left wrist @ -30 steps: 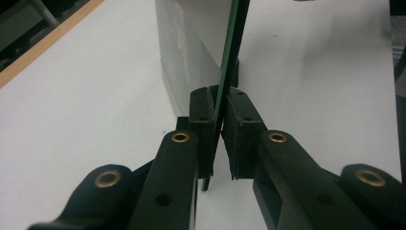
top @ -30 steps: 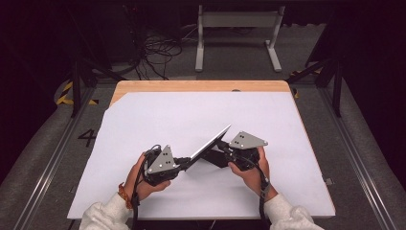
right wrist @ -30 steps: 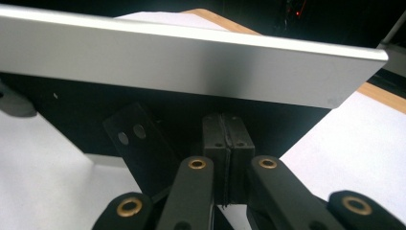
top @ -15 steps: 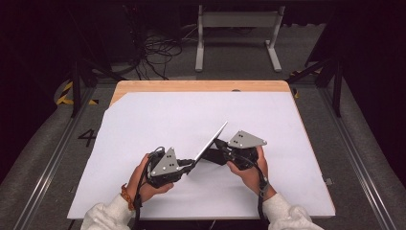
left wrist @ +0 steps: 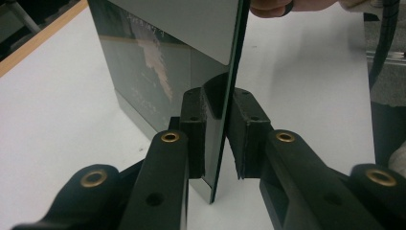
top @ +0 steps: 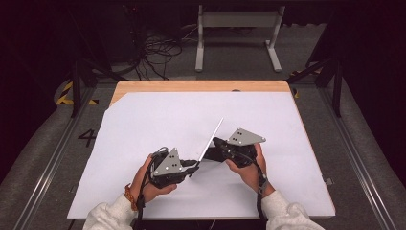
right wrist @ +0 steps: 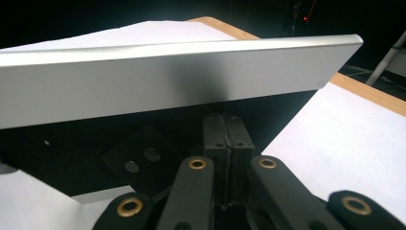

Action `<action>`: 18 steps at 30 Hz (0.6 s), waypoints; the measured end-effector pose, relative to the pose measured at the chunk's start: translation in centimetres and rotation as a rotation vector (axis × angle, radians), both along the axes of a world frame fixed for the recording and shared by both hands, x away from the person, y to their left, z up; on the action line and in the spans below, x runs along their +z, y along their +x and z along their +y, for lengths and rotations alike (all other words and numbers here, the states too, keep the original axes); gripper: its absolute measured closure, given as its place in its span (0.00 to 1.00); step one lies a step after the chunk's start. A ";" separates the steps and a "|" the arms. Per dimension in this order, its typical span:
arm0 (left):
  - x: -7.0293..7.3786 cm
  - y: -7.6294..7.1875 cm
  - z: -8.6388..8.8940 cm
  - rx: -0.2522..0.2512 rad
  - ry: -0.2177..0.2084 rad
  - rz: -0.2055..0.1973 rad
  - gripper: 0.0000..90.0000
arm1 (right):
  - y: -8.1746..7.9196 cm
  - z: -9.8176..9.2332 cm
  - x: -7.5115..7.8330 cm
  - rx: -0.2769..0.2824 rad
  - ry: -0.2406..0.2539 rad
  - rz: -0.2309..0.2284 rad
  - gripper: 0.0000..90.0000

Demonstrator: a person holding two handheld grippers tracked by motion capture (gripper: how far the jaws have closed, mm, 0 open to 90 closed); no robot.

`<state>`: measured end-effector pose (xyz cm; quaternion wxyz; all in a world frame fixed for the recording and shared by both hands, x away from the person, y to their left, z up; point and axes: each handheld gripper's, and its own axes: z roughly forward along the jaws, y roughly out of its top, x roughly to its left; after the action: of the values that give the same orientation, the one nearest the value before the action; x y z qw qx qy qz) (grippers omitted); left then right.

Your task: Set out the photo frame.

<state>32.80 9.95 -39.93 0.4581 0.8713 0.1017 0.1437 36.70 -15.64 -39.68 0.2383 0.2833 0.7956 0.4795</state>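
Left gripper (left wrist: 218, 143) jaws just been opening, easing off the thin grey flat panel (top: 210, 139) still between them.

We see a silver-grey panel (top: 210, 139) with a dark, glossy face. Both grippers (top: 194, 166) (top: 215, 152) are black with brass-coloured rivets and grey plates on top. The tabletop (top: 143, 86) is light wood under a white sheet (top: 158, 120). The sleeves (top: 107, 218) are white.

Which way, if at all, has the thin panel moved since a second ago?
Yes. The thin panel has swung its far tip slightly left and toward the table's wooden far edge.
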 end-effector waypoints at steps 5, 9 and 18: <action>-0.1 0.1 -0.2 0.004 -0.019 0.013 0.84 | 0.2 0.3 0.0 -0.005 0.007 0.002 1.00; -0.2 0.1 -0.3 0.007 -0.021 0.012 0.83 | 0.4 0.4 -0.1 -0.004 0.020 0.009 1.00; -0.2 0.1 -0.4 0.004 -0.021 0.009 0.83 | 0.5 0.5 -0.2 -0.006 0.025 0.010 1.00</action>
<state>32.89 9.56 -40.11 0.4665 0.8668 0.1073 0.1395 37.17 -15.12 -39.91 0.2321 0.2911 0.7899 0.4873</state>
